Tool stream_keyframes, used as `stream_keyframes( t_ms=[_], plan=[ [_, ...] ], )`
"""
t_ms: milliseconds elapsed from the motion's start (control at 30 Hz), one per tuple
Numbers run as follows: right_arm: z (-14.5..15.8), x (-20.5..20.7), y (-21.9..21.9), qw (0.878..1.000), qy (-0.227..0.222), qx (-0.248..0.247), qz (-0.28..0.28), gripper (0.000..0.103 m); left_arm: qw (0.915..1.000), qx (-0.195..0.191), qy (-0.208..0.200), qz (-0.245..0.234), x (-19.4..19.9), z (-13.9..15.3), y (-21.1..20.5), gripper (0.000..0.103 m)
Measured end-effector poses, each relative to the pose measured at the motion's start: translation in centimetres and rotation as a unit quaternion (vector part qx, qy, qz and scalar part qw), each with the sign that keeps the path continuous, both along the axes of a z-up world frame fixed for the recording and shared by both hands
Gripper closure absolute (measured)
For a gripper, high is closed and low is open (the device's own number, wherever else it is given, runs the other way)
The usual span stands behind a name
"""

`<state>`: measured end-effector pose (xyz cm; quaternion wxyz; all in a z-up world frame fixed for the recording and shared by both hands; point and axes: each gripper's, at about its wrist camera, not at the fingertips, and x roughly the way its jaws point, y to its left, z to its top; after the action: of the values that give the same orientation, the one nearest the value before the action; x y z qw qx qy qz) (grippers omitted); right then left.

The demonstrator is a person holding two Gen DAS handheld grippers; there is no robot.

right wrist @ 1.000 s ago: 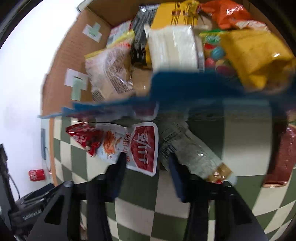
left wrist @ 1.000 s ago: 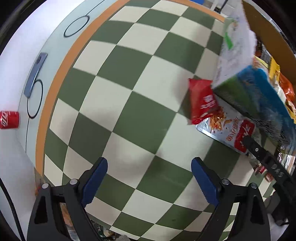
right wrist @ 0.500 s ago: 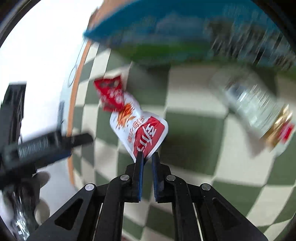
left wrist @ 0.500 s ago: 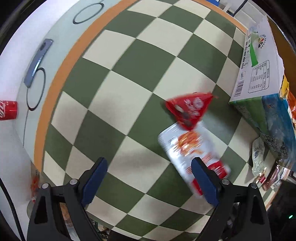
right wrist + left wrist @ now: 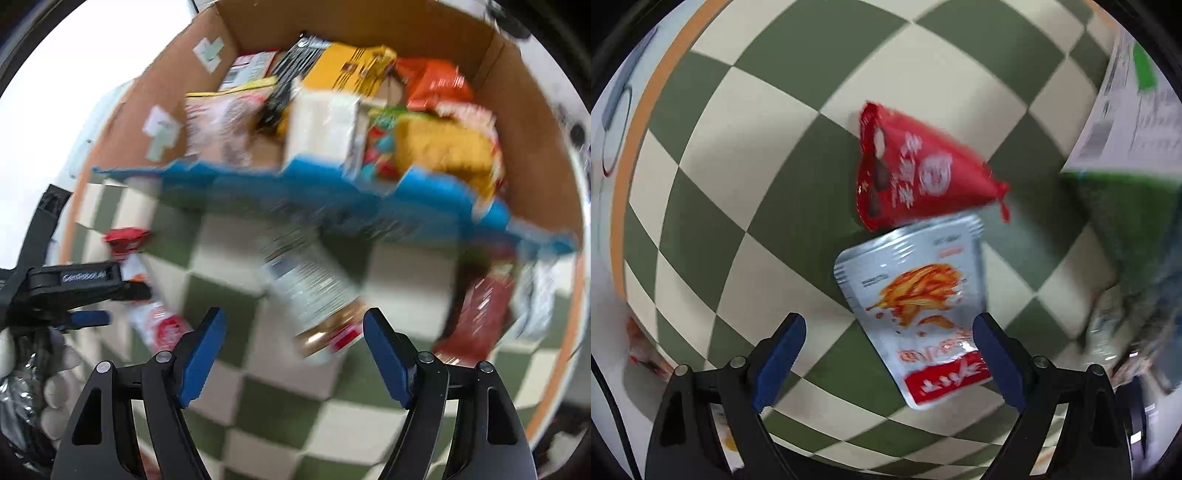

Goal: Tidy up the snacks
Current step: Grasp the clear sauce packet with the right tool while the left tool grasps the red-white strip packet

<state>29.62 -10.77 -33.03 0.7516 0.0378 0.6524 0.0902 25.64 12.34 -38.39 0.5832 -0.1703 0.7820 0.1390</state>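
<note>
A silver snack pouch (image 5: pixel 923 306) with a red band lies flat on the checked cloth, and a red triangular packet (image 5: pixel 908 170) lies just beyond it. My left gripper (image 5: pixel 888 328) hangs open above the near end of the pouch, touching nothing. In the right wrist view my right gripper (image 5: pixel 295 332) is opening, with nothing held; below and ahead of it lies a blurred clear-wrapped packet (image 5: pixel 314 288) with a gold and red end. Behind stands a cardboard box (image 5: pixel 177 88) full of several snacks. The left gripper's body (image 5: pixel 74 280) shows at the left edge there.
A dark red packet (image 5: pixel 484 314) lies right of the clear-wrapped one, by the box's blue front flap (image 5: pixel 258 181). In the left wrist view the box's white printed side (image 5: pixel 1134 110) rises at the right. The orange border of the cloth (image 5: pixel 624 173) runs along the left.
My left gripper has come down closer over the silver pouch and red packet. My right gripper, shut half a second ago, now stands parted and faces the box again.
</note>
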Motion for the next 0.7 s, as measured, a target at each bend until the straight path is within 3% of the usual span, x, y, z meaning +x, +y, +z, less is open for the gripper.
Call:
stream_keyframes(
  t_ms=[133, 367, 400, 467, 533, 700],
  plan=[
    [-1.2, 2.1, -0.8, 1.000, 0.011, -0.017, 0.019, 0.024, 0.9982, 0.024, -0.013, -0.053, -0.9, 0.1, -1.1, 0.008],
    [-3.7, 2.5, -1.1, 0.999, 0.032, -0.017, 0.032, 0.027, 0.9943, 0.039, -0.015, -0.098, -1.1, 0.5, -2.4, 0.008],
    [-4.4, 2.5, -1.2, 0.999, 0.039, -0.020, 0.028, 0.038, 0.9941, 0.040, -0.018, -0.100, -1.2, 0.8, -2.5, 0.008],
    [-4.9, 2.1, -1.2, 0.999, 0.039, -0.029, 0.022, 0.047, 0.9941, 0.038, -0.026, -0.098, -1.9, 1.4, -2.5, 0.008],
    [-4.9, 1.5, -1.3, 0.998, 0.044, -0.033, 0.012, 0.052, 0.9945, 0.033, -0.032, -0.094, -2.3, 1.7, -2.6, 0.008],
    [-4.9, -1.3, -2.5, 0.997, 0.072, -0.023, -0.021, 0.053, 0.9979, -0.010, -0.029, -0.056, -3.8, 2.1, -1.4, 0.008]
  ],
)
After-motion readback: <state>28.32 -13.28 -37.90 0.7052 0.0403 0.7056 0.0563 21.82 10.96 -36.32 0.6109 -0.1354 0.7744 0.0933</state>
